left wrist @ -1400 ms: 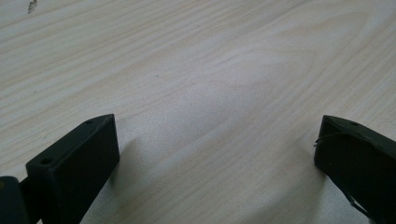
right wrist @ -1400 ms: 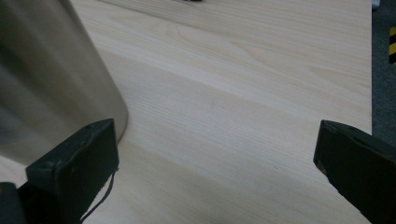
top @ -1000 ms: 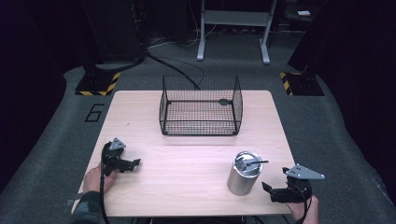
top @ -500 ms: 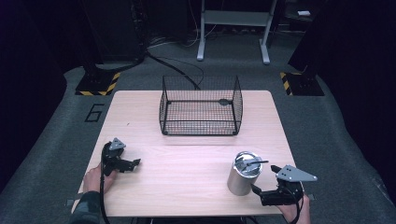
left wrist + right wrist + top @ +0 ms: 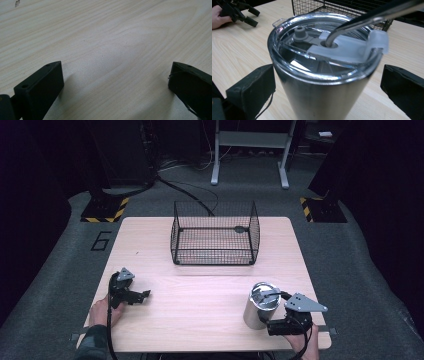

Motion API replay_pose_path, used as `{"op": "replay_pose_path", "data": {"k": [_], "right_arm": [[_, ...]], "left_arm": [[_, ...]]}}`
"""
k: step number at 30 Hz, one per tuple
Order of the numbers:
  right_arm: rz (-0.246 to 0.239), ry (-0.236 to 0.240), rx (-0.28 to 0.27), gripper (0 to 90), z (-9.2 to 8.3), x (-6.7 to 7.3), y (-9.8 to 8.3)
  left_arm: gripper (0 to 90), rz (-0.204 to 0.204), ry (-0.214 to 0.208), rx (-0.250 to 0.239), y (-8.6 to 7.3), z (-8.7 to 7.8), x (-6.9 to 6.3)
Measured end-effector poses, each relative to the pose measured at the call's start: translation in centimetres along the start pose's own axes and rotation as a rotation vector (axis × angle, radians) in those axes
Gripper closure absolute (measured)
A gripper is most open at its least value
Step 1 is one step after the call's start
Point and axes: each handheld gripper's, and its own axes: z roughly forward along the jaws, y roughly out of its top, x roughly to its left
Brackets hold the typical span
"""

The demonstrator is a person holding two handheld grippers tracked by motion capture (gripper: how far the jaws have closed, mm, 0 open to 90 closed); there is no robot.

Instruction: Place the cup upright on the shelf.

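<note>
From the high view, the right gripper (image 5: 265, 324) has moved left, in toward the steel cup (image 5: 260, 306), since a second ago. It was out by the right edge of the table (image 5: 210, 290); now it sits just beside the cup's near right side. I think the hand is getting ready to grab the cup. The cup stands upright at the near right of the table, well apart from the wire basket (image 5: 215, 234) at the far middle. The left gripper (image 5: 142, 296) has not moved; it rests at the near left, low over bare wood. From up here I cannot tell if the right jaws touch the cup, because the grey plate and the hand cover them.

In the left gripper view, the two black jaws stand wide apart with just bare table (image 5: 112, 40) between them. Both jaws are cut off by the bottom and side edges.

In the right gripper view, the cup (image 5: 322, 85) stands between the two jaws, which are apart, one on each side, not pressing on it yet. A clear lid (image 5: 294, 50) sits on top, with a bent metal straw (image 5: 367, 18) through its hole. The cup's bottom is cut off. The straw's top runs out of the picture. Far off at the left are the other hand (image 5: 219, 16) and its gripper (image 5: 249, 16). The basket (image 5: 312, 6) behind is partly blocked.
</note>
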Motion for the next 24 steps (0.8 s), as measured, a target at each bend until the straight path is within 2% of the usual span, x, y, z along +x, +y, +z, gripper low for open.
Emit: {"op": "replay_pose_path", "data": {"k": [2,7,9,24], "right_arm": [[0.008,0.005,-0.023,0.0,0.2,0.0,0.1],[-0.005,-0.004,-0.030,0.0,0.6,0.3,0.5],[0.004,-0.007,-0.035,0.0,0.8,0.5,0.6],[0.008,-0.034,-0.036,0.0,1.7,0.8,1.2]], "left_arm": [[0.0,0.000,0.000,0.000,0.0,0.0,0.0],[0.0,0.000,-0.001,0.000,0.0,0.0,0.0],[0.0,0.001,-0.001,0.000,0.0,0.0,0.0],[0.0,0.001,-0.001,0.000,0.0,0.0,0.0]]}}
